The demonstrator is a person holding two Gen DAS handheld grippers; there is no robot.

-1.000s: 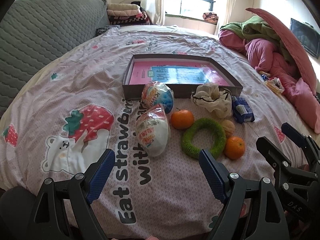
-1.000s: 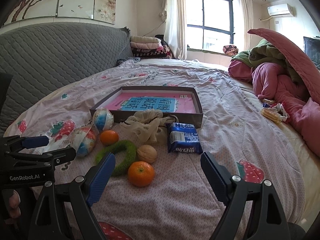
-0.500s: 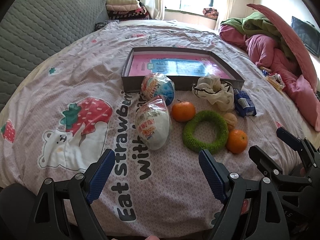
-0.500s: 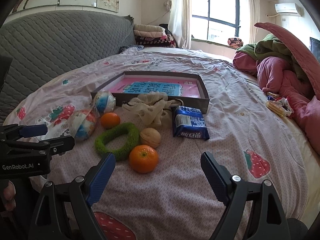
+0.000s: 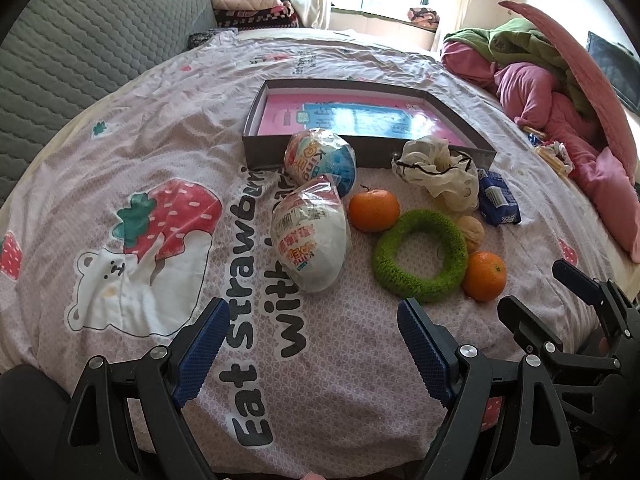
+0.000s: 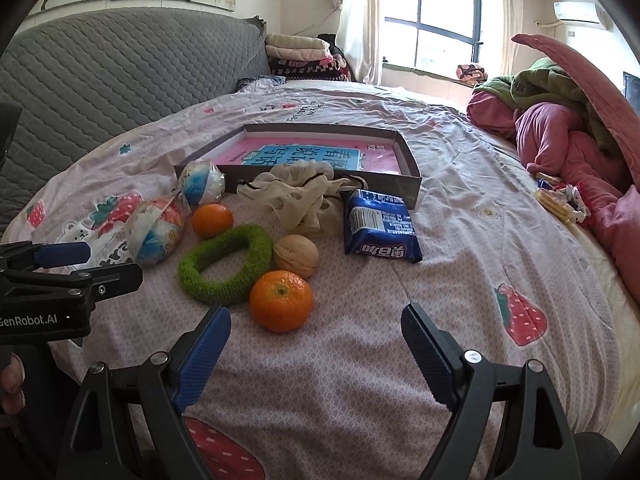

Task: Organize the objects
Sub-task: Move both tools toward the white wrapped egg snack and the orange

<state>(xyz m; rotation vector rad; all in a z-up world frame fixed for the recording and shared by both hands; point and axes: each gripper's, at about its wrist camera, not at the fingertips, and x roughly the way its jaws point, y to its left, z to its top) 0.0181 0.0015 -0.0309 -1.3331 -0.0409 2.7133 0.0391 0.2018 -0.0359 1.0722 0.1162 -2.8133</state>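
On the bedsheet lies a shallow grey box (image 5: 365, 151) (image 6: 409, 160) with a pink and blue sheet inside. In front of it are two wrapped egg-shaped toys (image 5: 310, 234) (image 5: 321, 160) (image 6: 155, 229) (image 6: 201, 185), two oranges (image 5: 374, 210) (image 5: 484, 276) (image 6: 281, 301) (image 6: 212, 220), a green knitted ring (image 5: 420, 256) (image 6: 224, 264), a walnut (image 5: 472, 232) (image 6: 296, 256), a cream mesh bag (image 5: 440, 170) (image 6: 304, 196) and a blue snack pack (image 5: 498, 200) (image 6: 378, 222). My left gripper (image 5: 312, 352) hovers open just short of the near toy. My right gripper (image 6: 316, 344) is open, close to the near orange.
A pile of pink and green bedding (image 5: 560, 80) (image 6: 568, 120) fills the right side. A grey quilted headboard (image 5: 80, 40) (image 6: 112, 72) runs along the left. Wrapped snacks (image 6: 560, 200) lie near the bedding. Folded blankets (image 6: 304, 56) sit by the window.
Both grippers have moved forward and lower toward the objects, which now look larger and nearer. Both stay open with nothing held. No object has shifted.
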